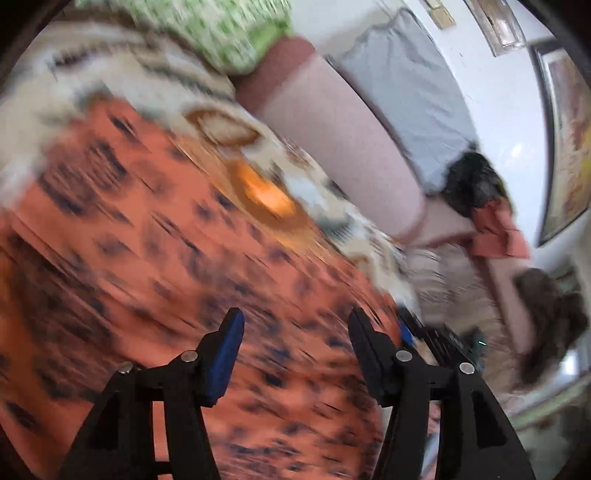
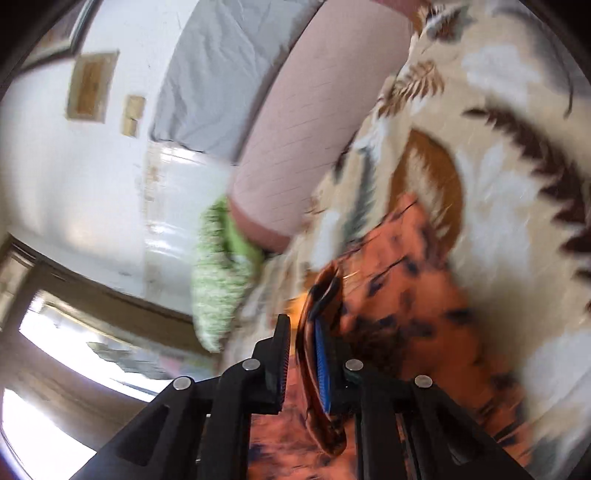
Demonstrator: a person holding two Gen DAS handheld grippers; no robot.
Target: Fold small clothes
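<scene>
While both views smear with motion blur, the near ground is plain enough: the right gripper (image 2: 301, 363) has its jaws nearly together with a rolled hem of the orange spotted garment (image 2: 406, 295) pinched between them, the fold of cloth running up along the blue pad on the right-hand finger. From that clamp the garment trails away to the right and further off, so its long axis lies diagonally across the leaf-print bedspread (image 2: 498, 155) and not straight ahead of the jaws. Over on the other camera, the left gripper (image 1: 295, 354) stands with its jaws wide apart and nothing between them, hovering over the same orange spotted garment (image 1: 129, 229), which fills the near and left of that view beneath the fingers; whether they touch the cloth I cannot tell. My read is that the right side has the edge and the left is the free one, nearest the open spread of fabric for the next grasp. Further back, a pink bolster (image 1: 343, 147) lies along the bedspread's far edge, a green patterned cloth (image 1: 229, 33) at its left end, and a grey pillow (image 1: 410, 96) behind against the wall.
</scene>
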